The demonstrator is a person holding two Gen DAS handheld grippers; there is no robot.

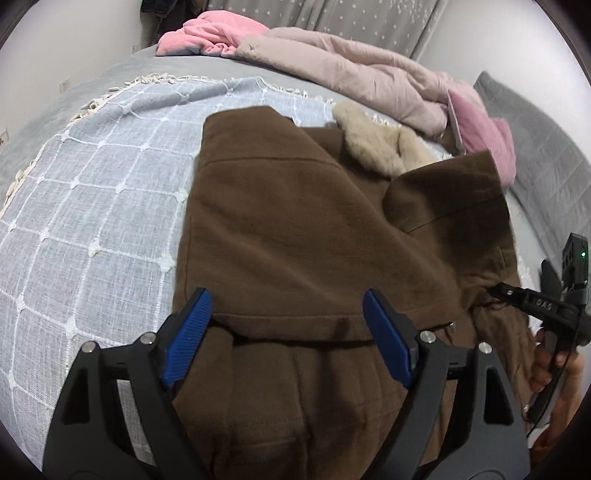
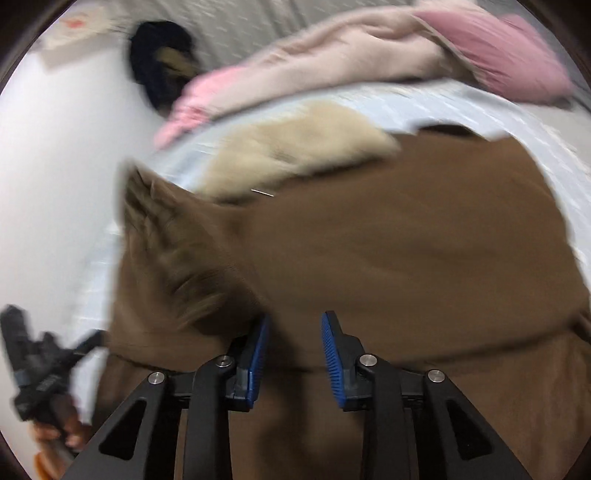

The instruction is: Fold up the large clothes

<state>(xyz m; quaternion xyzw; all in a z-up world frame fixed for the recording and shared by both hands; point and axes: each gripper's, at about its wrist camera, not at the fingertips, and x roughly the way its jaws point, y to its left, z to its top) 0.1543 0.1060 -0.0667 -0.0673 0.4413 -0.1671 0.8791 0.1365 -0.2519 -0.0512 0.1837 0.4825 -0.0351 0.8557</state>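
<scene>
1. The brown coat (image 1: 295,229) lies partly folded on the bed, on the light blue checked blanket (image 1: 99,192), its beige fur collar (image 1: 380,144) at the far side.
2. The left tongs (image 1: 286,332) are released: the blue ribbed pads (image 1: 188,336) stand wide apart over the near fold of the coat, with nothing between them.
3. The right tongs (image 2: 293,349) show a moderate gap between the blue pads (image 2: 332,358). Brown cloth fills the view behind the gap; the picture is blurred, and whether any fabric is gripped cannot be told.
4. In the left wrist view the right tongs (image 1: 496,290) appear at the right edge, their tip touching the coat's right side, with the person's hand (image 1: 554,373) on the handle.
5. In the right wrist view the left tongs (image 2: 98,336) appear at the near left, meeting the coat's left edge.
6. A pale pink quilt (image 1: 369,70) and a brighter pink garment (image 1: 214,33) lie bunched at the far side of the bed, and a grey pillow (image 1: 532,129) lies at the far right.
7. Small markings on the right tongs' arm are too small to read; no other writing is legible.
</scene>
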